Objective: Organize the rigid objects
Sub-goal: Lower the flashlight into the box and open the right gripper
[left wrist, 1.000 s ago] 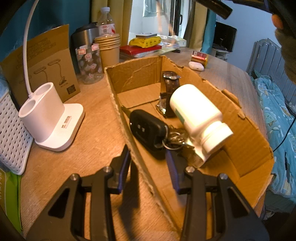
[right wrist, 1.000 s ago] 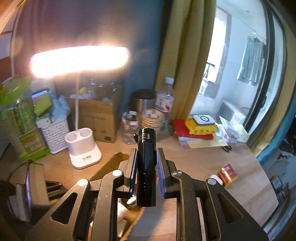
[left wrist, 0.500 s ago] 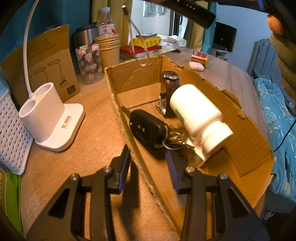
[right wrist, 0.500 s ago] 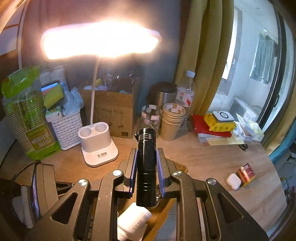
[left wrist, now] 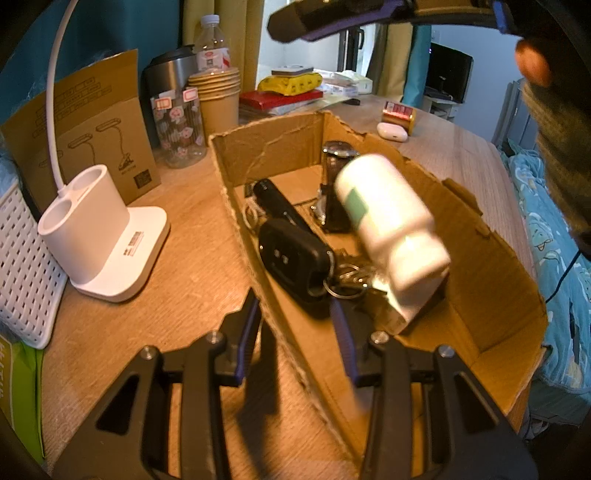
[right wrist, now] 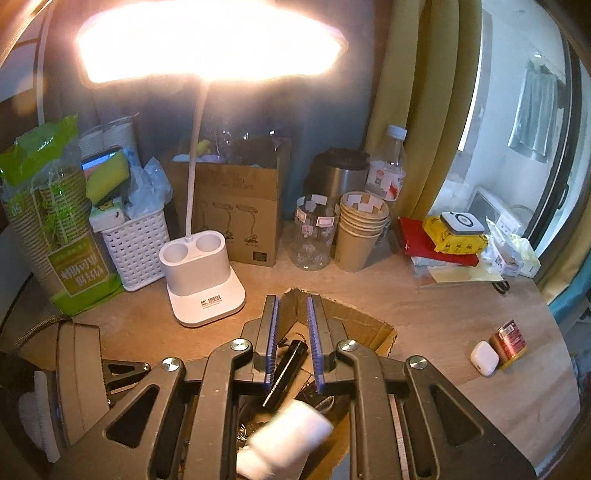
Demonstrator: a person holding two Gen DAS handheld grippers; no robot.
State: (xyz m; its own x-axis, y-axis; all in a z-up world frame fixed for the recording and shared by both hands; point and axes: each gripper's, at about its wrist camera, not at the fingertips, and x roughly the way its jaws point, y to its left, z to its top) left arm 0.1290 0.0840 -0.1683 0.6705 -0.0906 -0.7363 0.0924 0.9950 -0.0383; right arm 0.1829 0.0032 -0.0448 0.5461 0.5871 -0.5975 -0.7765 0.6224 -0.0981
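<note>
Our right tool (right wrist: 292,341) has just let go and hangs open, so the flashlight (left wrist: 279,202) now lies in the cardboard box (left wrist: 491,295), while our left tool (left wrist: 295,334) stays open on the box's wall.

Left gripper (left wrist: 295,334): low in its own wrist view, black frame with blue-padded fingers (left wrist: 248,325) set well apart, jaws parted, one finger on each side of a cardboard wall edge, nothing clamped between the pads.

Right gripper (right wrist: 292,343): in its own wrist view, jaws parted by a narrow gap, blue pads (right wrist: 272,338) parallel, holding nothing. From the left wrist view it appears overhead at the top edge (left wrist: 354,16), held level and high. The person's right hand (left wrist: 535,62) shows at the upper right, fingertip visible, sleeve below it.
</note>
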